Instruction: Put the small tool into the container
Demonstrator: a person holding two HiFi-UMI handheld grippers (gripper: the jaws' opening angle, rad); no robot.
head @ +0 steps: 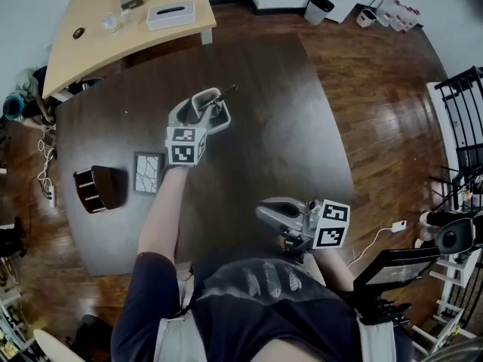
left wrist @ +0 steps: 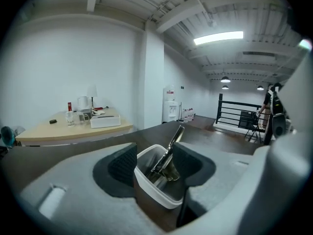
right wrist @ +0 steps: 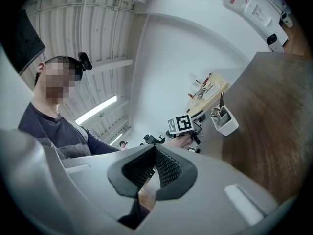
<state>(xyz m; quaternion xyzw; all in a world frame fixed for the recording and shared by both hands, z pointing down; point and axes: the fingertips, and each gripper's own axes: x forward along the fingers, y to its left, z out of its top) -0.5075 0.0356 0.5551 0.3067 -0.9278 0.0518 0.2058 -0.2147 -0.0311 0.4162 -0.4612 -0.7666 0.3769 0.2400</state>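
A white open container (head: 205,101) stands on the dark table (head: 302,127). A slim metal tool (head: 223,93) leans inside it, its end sticking out over the rim. My left gripper (head: 201,116) hovers right at the container with its jaws open. In the left gripper view the container (left wrist: 146,180) and the tool (left wrist: 169,152) show between the dark pads (left wrist: 122,168), which touch neither. My right gripper (head: 264,213) hangs near my body at the table's front edge, shut on nothing. The right gripper view shows its pads (right wrist: 168,168) meeting at the tips and the container (right wrist: 226,122) far off.
A brown holder (head: 99,188) and a square patterned tile (head: 148,172) lie on the table's left part. A light wooden desk (head: 90,47) with a tissue box (head: 170,13) stands behind. A bin (head: 318,9) and a black railing (head: 464,96) stand on the wooden floor.
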